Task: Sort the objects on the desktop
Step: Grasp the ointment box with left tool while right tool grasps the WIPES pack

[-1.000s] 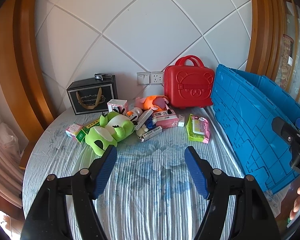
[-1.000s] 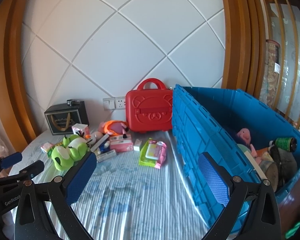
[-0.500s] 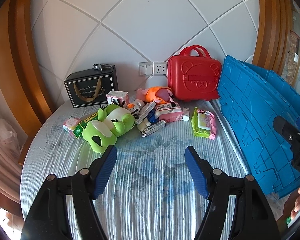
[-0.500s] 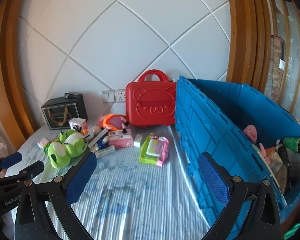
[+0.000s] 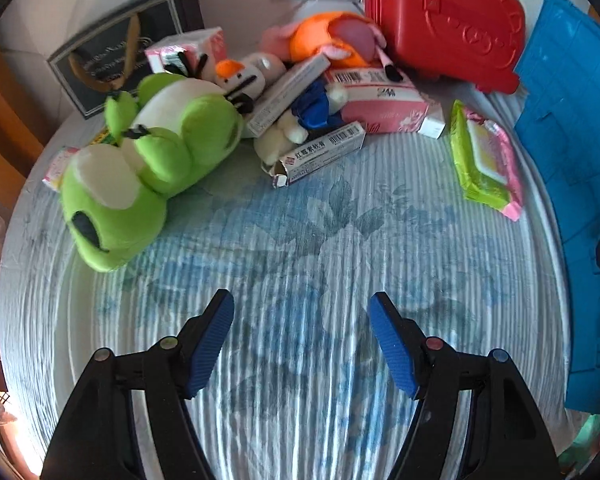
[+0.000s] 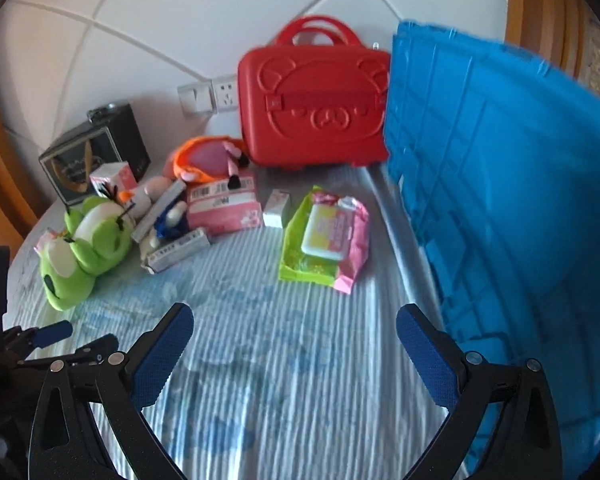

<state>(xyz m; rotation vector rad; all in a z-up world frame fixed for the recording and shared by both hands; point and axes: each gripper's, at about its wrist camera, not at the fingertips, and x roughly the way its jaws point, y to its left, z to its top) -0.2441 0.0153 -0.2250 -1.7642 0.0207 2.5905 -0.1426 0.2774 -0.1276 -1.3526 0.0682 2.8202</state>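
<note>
A pile of objects lies at the back of the round table: a green frog plush (image 5: 140, 160) (image 6: 80, 244), an orange and pink plush (image 5: 332, 40) (image 6: 208, 156), a pink tissue box (image 5: 376, 96) (image 6: 224, 204), a grey medicine box (image 5: 316, 152) (image 6: 178, 254) and a green and pink wipes pack (image 5: 484, 160) (image 6: 324, 236). My left gripper (image 5: 302, 344) is open and empty above the cloth in front of the pile. My right gripper (image 6: 296, 354) is open and empty, in front of the wipes pack.
A red bear suitcase (image 5: 444, 20) (image 6: 316, 108) stands against the wall. A blue crate (image 5: 572, 160) (image 6: 500, 200) stands at the right. A black gift box (image 5: 128, 48) (image 6: 96, 152) sits at the back left. The blue-patterned striped cloth (image 5: 300, 260) covers the table.
Both grippers have moved forward and tilted down toward the pile, which now looks larger and closer. The crate's inside has left the right wrist view. Both stay open.
</note>
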